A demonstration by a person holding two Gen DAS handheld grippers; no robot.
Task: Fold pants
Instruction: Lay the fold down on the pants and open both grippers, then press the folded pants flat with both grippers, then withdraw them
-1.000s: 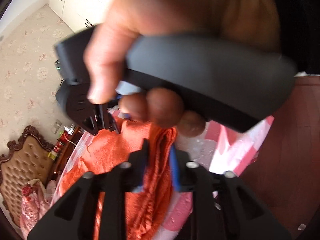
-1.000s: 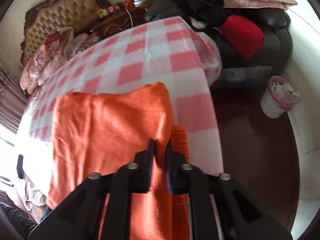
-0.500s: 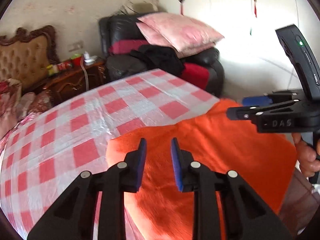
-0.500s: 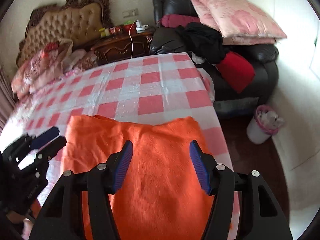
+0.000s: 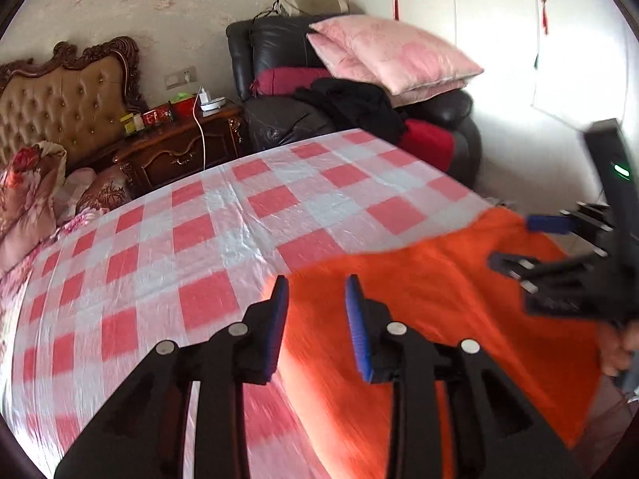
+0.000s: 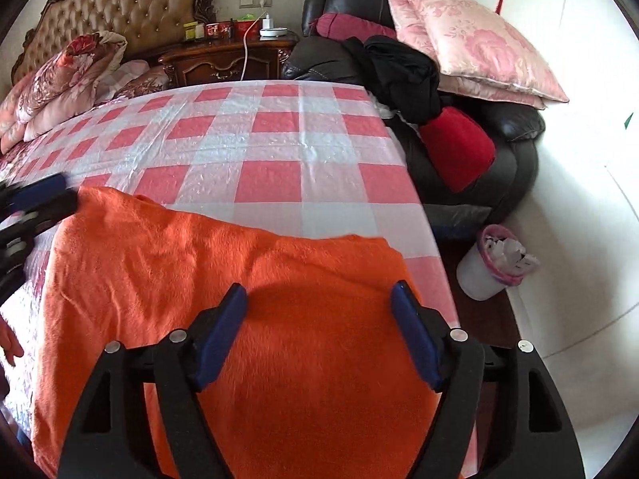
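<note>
Folded orange pants (image 6: pixel 223 279) lie flat at the near right end of the pink-checked table (image 6: pixel 275 135). My right gripper (image 6: pixel 319 295) hovers over their near right part, its jaws opening wide with nothing pinched between them. My left gripper (image 5: pixel 315 307) hangs above the pants' (image 5: pixel 439 319) far left corner, jaws opening a little, with only air between the pads. Each gripper shows in the other's view: the right gripper (image 5: pixel 523 243) at the right edge with a hand under it, the left gripper (image 6: pixel 40 195) by the pants' far left corner.
A black sofa (image 6: pixel 515 147) with pink pillows (image 6: pixel 475 40), a red cushion and dark clothes stands beyond the table's right end. A white bin with a pink liner (image 6: pixel 491 263) sits on the floor beside it. A wooden nightstand (image 5: pixel 175 151) and a tufted headboard stand at the back.
Both grippers were shut on orange fabric a second ago and have let go. The pants now lie flat. The left gripper swung over to their left corner; the right jaws widened.
</note>
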